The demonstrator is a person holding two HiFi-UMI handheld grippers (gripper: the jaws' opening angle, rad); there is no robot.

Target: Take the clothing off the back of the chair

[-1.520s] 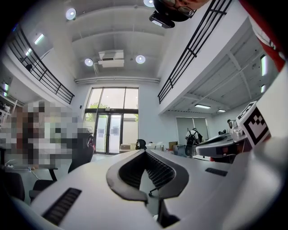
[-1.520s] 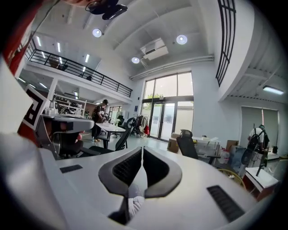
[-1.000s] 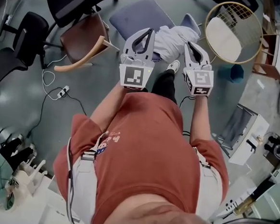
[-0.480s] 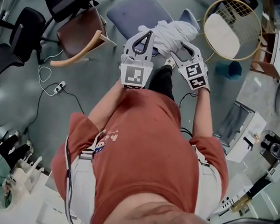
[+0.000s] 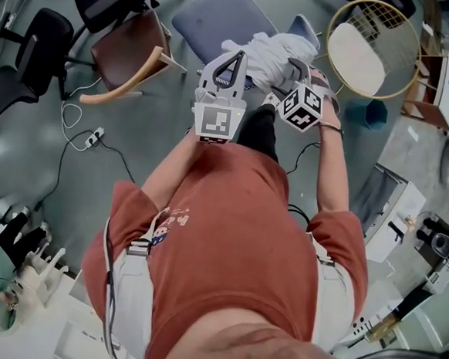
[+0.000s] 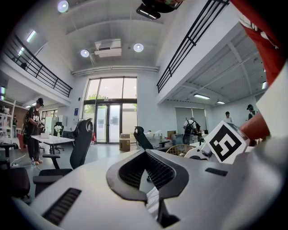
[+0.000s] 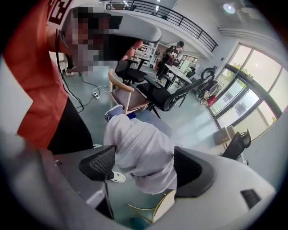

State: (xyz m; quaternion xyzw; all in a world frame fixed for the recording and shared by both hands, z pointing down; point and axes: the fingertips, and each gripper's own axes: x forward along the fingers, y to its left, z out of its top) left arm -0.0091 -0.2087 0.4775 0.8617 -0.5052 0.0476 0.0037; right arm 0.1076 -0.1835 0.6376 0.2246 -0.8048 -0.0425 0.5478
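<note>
A white garment (image 5: 272, 51) is bunched over the back of a blue-grey chair (image 5: 214, 18). My left gripper (image 5: 234, 55) points level at the garment's left edge. Its jaws are shut, and a strip of white cloth (image 6: 153, 201) shows where they meet. My right gripper (image 5: 295, 68) tilts steeply down over the garment's right side. In the right gripper view its jaws are opening around the garment (image 7: 139, 148), with the pads (image 7: 96, 164) apart from the cloth on both sides.
A wooden chair with a brown seat (image 5: 130, 47) stands left of the blue-grey one, with black office chairs (image 5: 42, 37) beyond it. A cable and power strip (image 5: 96, 135) lie on the floor. A round gold wire frame (image 5: 374, 47) stands to the right.
My right gripper has rolled, tipped downward and opened its jaws around the garment. The garment is more bunched up than a second ago. The left gripper has hardly moved.
</note>
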